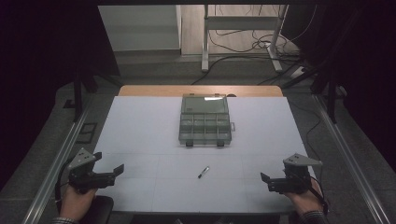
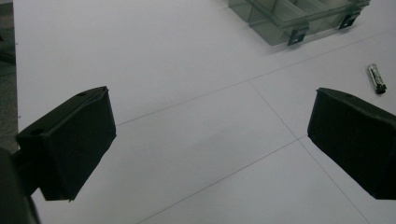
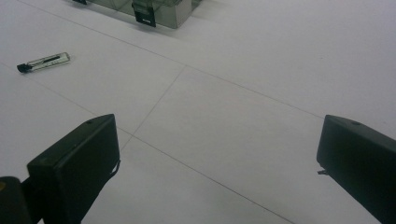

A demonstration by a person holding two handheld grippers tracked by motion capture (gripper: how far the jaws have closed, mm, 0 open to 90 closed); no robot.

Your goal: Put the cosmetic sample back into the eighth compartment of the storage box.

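- Two grippers rest at the near corners of the white table (image 1: 140,130): your left gripper (image 1: 108,170) at about 8 o'clock from the table's centre, your right gripper (image 1: 270,182) at about 4 o'clock. Both have their jaws spread wide with nothing between them, as each gripper view confirms.
- One small cylindrical item (image 1: 203,172), silvery with a black tip, lies flat on the table at about 6 o'clock from the clear compartment box (image 1: 205,120). It looks like a marker or a small battery-like piece; the dim light makes that hard to settle.
- Box position: near 12 o'clock on the table, lid raised toward the far side, its latches facing you. The compartments appear empty, though the plastic is murky.
- Step in hand, as judged: the start. Neither gripper touches anything, and the item sits between them, well apart from both.
- Next move, as judged: bring one gripper in toward the item. In the right gripper view it lies at about 10 o'clock (image 3: 44,62); in the left gripper view at about 2 o'clock (image 2: 376,78).
- Requirement: turn your wrist so the jaws straddle the item across its narrow width, then lower close to the surface before closing, since it lies low and could roll.
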